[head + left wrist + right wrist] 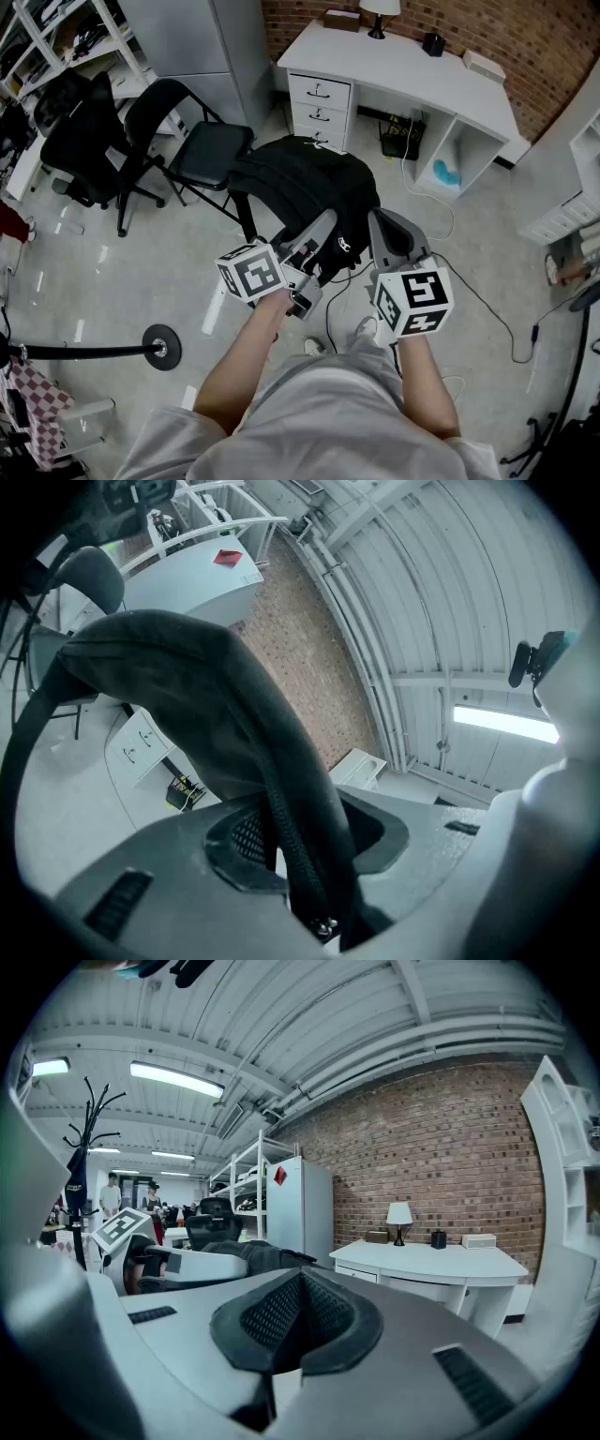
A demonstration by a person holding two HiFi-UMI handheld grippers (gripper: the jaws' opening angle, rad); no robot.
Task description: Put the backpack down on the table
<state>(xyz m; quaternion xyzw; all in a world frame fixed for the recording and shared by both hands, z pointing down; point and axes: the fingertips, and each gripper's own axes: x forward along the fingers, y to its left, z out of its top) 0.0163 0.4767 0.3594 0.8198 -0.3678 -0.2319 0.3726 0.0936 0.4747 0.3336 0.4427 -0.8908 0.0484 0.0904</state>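
The black backpack [300, 183] hangs in front of me above the floor, close to a folding chair. My left gripper [322, 236] is shut on the backpack's strap. In the left gripper view the zippered black strap [234, 724] runs between the pads of the left gripper [302, 855] and arches up over it. My right gripper [389, 234] is just right of the backpack, shut with nothing between its pads, as the right gripper view [295, 1321] shows. The white table [403, 70] stands ahead against the brick wall and also appears as the white table [441, 1260] at the right.
A black folding chair [202, 150] and an office chair [80, 141] stand to the left. A lamp [378, 14] and small items sit on the table, which has a drawer unit [319, 103]. Cables lie on the floor at the right. A stanchion base [161, 347] is at lower left.
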